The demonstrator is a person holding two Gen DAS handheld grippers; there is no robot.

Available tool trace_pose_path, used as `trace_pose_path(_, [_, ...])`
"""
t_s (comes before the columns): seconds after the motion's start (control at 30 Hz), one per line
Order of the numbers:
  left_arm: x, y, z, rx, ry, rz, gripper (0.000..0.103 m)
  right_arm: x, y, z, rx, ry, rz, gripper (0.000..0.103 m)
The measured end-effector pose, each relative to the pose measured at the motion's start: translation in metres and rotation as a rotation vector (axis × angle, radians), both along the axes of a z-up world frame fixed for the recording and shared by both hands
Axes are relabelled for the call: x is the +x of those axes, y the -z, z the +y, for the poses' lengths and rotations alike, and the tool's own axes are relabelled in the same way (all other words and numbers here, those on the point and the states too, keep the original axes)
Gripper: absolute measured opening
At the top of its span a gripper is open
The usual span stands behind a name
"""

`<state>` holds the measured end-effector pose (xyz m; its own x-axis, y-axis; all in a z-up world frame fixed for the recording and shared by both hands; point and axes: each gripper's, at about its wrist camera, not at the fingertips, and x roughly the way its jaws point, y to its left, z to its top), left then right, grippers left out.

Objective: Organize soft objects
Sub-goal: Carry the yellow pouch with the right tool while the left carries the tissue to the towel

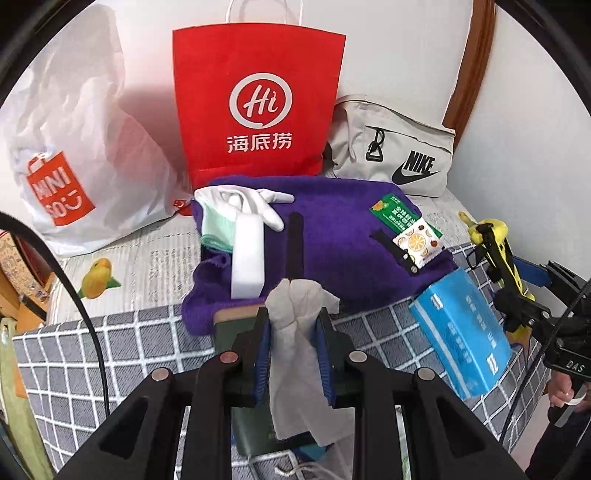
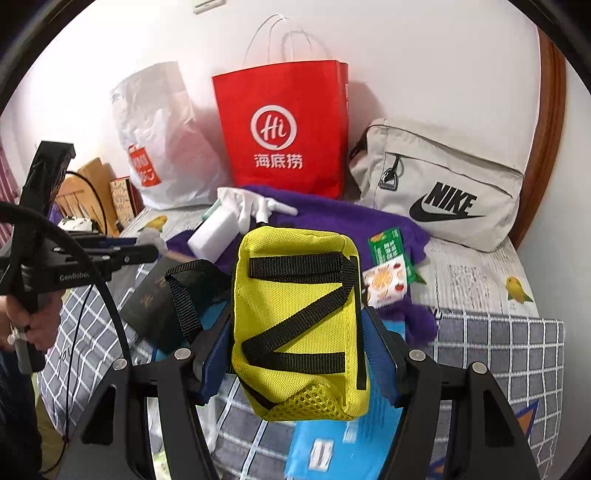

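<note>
- Bed surface: grey checked quilt (image 1: 110, 350), white wall behind.
- Left gripper (image 1: 293, 332): narrow, clamped on crumpled grey cloth (image 1: 295, 306).
- Right gripper (image 2: 299, 354): wide, gripping yellow mesh pouch (image 2: 299, 332).
- Beyond: purple fleece blanket (image 1: 332, 229), red paper bag (image 1: 258, 103).
- Risk: the cloth's loose tail may snag and slip free.

The blue packet (image 2: 332, 450) lay blurred, its print unreadable, largely hidden beneath the yellow pouch (image 2: 299, 325). The dark green booklet (image 1: 255, 428) was mostly covered by the grey cloth (image 1: 299, 332). The red bag's handles (image 1: 264, 11) were cut off by the top edge.
</note>
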<state>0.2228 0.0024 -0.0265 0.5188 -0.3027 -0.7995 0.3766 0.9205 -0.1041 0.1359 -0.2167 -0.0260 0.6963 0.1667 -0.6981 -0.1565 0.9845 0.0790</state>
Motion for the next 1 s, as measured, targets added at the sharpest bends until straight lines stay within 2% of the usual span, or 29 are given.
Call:
trace_pose_path(0.1, [0.013,0.001,-0.002,0.011,-0.009,0.003,0.022,0.016,-0.001,-0.003,0.002,0.001,0.005,0.065])
trace_pose_path(0.33, [0.044,0.004,-0.005,-0.031,-0.008,0.031,0.022,0.059,0.004,-0.007,-0.01,0.0,0.038,0.065])
trace_pose_path(0.8, [0.091,0.033,-0.027,-0.014,0.018,0.093,0.022,0.137,0.045,-0.013,-0.05,0.053,0.176,0.065])
trace_pose_path(1.0, [0.1,0.043,-0.034,-0.01,0.03,0.115,0.022,0.155,0.062,-0.006,-0.059,0.033,0.231,0.065])
